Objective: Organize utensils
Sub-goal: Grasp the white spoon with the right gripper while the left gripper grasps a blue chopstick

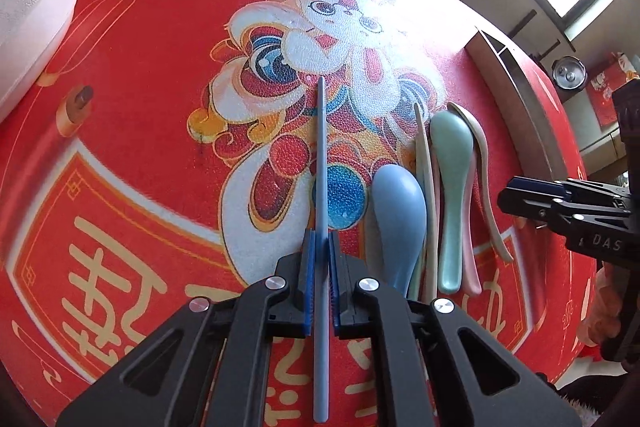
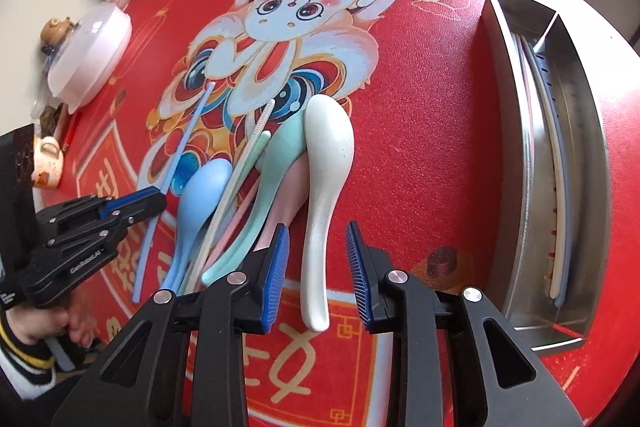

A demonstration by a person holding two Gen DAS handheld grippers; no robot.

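Left gripper (image 1: 319, 259) is clamped on the blue chopstick (image 1: 321, 163), pads tight on its shaft, the stick pointing out over the red mat (image 1: 140, 75). Right gripper (image 2: 318, 267) sits with its jaws apart, straddling the handle of the white spoon (image 2: 326, 163) without touching it, by the look of it.

Progress? Partly there, I'd say: the steel tray (image 2: 516, 155) at the mat's right edge already holds a few long pieces (chopsticks, probably) along one compartment. Left on the mat: the blue spoon (image 2: 202, 195), green spoon (image 2: 286, 143), a pink one underneath, and loose chopsticks wedged between them.

Hard to call: how many pieces lie in that tray, since they overlap, and what sits in its far compartment. The pink spoon is mostly buried under the pile.
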